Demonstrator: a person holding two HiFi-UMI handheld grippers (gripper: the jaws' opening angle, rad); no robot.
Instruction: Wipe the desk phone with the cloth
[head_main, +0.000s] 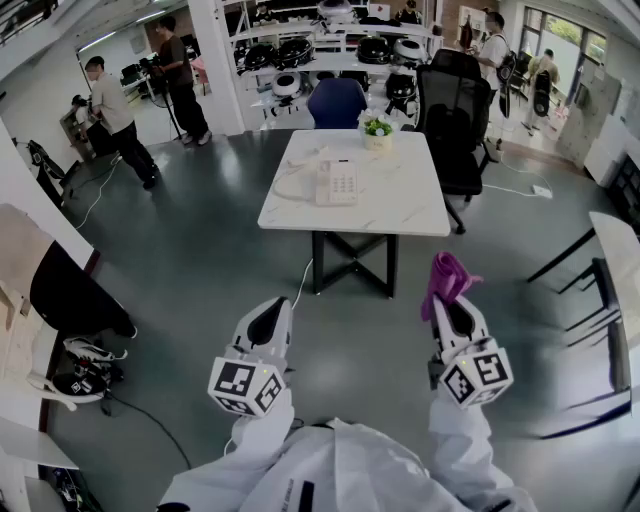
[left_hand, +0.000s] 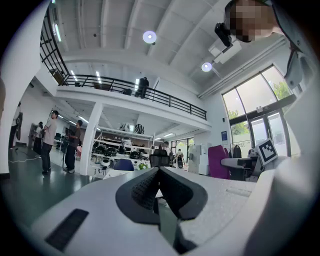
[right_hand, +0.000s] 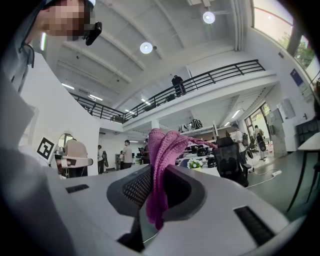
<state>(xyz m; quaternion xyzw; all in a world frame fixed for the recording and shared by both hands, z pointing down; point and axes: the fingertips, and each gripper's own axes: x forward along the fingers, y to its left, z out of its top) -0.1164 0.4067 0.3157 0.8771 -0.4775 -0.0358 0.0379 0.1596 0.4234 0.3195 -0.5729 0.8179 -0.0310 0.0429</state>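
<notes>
A white desk phone lies on the white marble-top table several steps ahead of me, its cord trailing off to the left. My right gripper is shut on a purple knitted cloth, which sticks up from its jaws. My left gripper is shut with nothing in it; its jaws meet at the tip. Both grippers hang over the grey floor, well short of the table.
A small potted plant stands at the table's far edge. A black office chair and a blue chair sit behind it. Another desk is at the right. Several people stand at the back. Shoes lie at the left.
</notes>
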